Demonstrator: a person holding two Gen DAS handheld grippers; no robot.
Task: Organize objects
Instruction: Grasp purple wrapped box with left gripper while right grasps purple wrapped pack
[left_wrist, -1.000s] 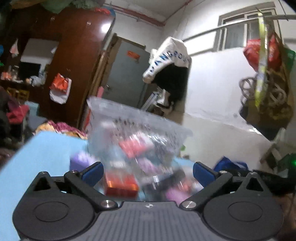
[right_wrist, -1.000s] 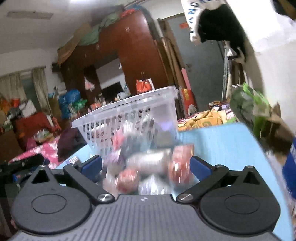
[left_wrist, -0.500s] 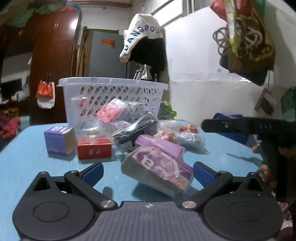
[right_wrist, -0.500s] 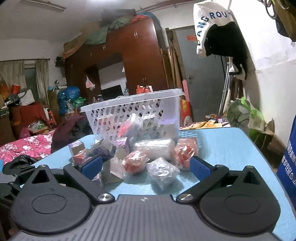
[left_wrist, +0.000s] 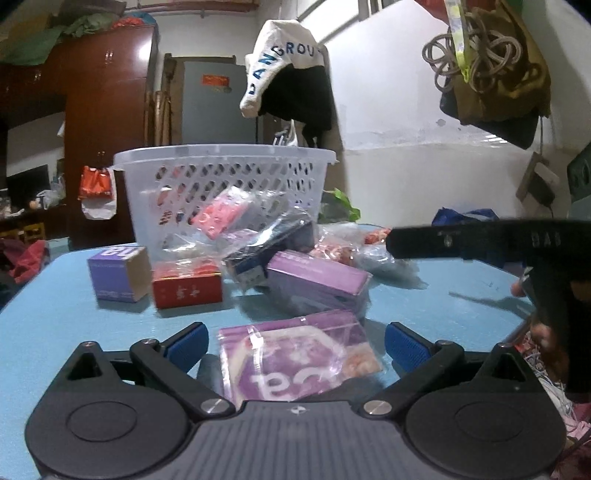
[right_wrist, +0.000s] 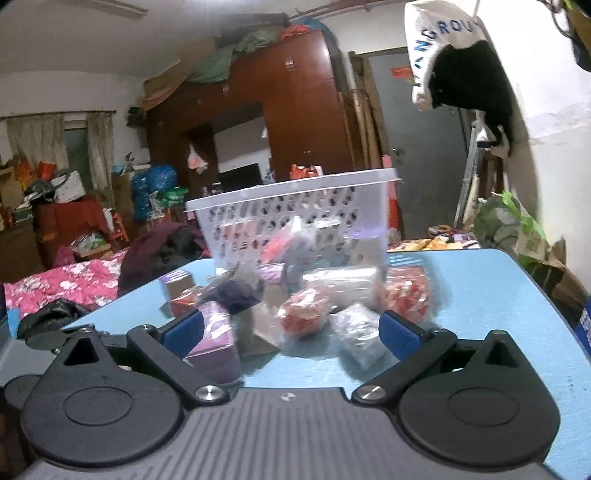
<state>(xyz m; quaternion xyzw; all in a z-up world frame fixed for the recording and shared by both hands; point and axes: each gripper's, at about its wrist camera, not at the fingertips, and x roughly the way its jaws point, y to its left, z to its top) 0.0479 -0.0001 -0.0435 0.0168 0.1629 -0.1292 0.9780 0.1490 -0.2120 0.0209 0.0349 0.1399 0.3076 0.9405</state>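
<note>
Sorting not begun: packets heaped on blue surface (left_wrist: 55, 314) before white basket (left_wrist: 225, 184). Left tongs (left_wrist: 295, 341) agape over purple packet (left_wrist: 295, 360); right tongs (right_wrist: 290, 326) agape, empty. Next: pinch packet, drop in basket.

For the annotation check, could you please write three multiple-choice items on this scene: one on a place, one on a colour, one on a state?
1. Where is the purple packet?
A. In the basket
B. Between the left gripper's fingers
C. On the floor

2. What colour is the table?
A. Blue
B. Brown
C. White

3. How does the basket stand?
A. Upside down
B. Upright
C. On its side

Answers:
1 B, it lies on the table between the open left gripper fingers.
2 A, bare top is light blue.
3 B, rim on top.
</note>
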